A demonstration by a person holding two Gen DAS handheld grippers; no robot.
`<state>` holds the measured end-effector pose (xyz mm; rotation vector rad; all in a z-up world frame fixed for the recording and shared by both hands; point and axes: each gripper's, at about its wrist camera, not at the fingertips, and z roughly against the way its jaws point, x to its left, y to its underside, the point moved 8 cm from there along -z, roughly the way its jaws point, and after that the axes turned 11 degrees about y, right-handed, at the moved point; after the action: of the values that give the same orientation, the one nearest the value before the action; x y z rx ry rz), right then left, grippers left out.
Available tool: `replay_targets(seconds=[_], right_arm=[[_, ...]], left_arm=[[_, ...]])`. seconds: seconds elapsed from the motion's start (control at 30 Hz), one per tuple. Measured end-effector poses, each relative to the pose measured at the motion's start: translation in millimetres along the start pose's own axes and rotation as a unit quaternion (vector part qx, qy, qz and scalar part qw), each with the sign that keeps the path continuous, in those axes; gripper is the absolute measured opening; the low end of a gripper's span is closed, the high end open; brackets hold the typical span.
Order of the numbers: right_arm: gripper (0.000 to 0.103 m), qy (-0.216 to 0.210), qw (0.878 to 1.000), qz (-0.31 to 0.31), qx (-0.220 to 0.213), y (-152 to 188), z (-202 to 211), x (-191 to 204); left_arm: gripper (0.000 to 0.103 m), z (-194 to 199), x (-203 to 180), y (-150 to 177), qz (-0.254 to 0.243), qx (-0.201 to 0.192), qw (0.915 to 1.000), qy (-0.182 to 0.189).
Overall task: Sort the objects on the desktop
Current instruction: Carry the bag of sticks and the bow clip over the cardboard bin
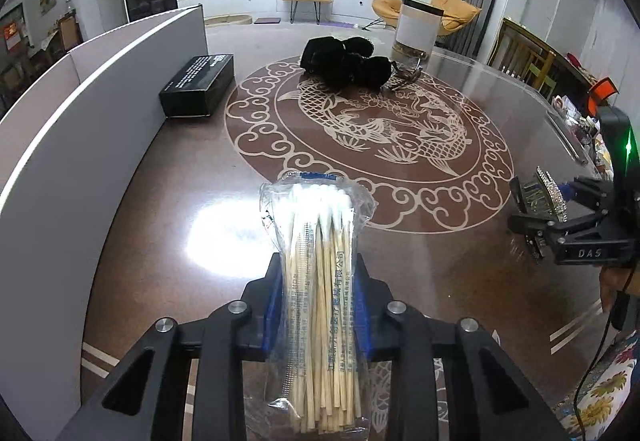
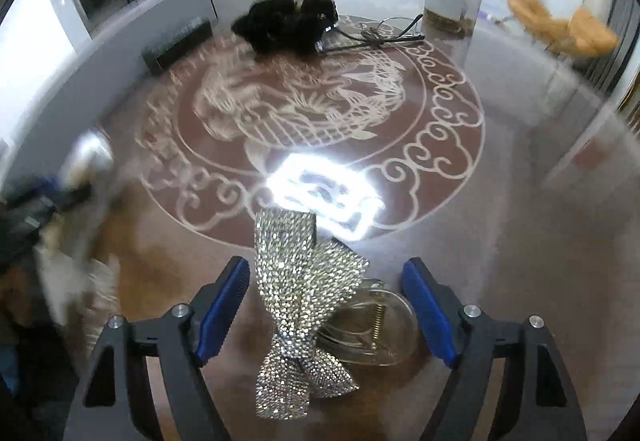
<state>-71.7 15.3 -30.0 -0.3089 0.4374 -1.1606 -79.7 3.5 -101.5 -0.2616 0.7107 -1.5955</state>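
Observation:
My left gripper [image 1: 320,277] is shut on a clear bag of cotton swabs [image 1: 320,281] with wooden sticks, held above the brown table. My right gripper [image 2: 324,281] is open; a rhinestone bow hair clip [image 2: 300,305] with a clear claw lies on the table between its blue pads [image 2: 224,305], touching neither. In the left wrist view the right gripper [image 1: 532,217] shows at the right edge with the sparkly clip [image 1: 552,193] between its fingers. The left gripper appears blurred at the left edge of the right wrist view [image 2: 40,209].
A black box [image 1: 198,85] lies by the grey partition [image 1: 100,89] at the left. Black fluffy items [image 1: 344,61], eyeglasses [image 2: 380,33] and a white cylinder container [image 1: 416,29] sit at the table's far side. The table [image 1: 160,201] bears a fish pattern.

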Motion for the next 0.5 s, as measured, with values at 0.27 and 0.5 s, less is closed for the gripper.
replay_targets(seconds=[0.27,0.5], right_arm=[[0.053,-0.022,0.999,-0.026,0.009,10,10,-6],[0.052,-0.04,0.999,-0.025,-0.001,-7,33,-8]], left_arm=[[0.03,20,-1,-7,0.015,-0.019,0.9996,0.014],[0.03,41,0,-23,0.029,-0.033,0.9987,0.027]])
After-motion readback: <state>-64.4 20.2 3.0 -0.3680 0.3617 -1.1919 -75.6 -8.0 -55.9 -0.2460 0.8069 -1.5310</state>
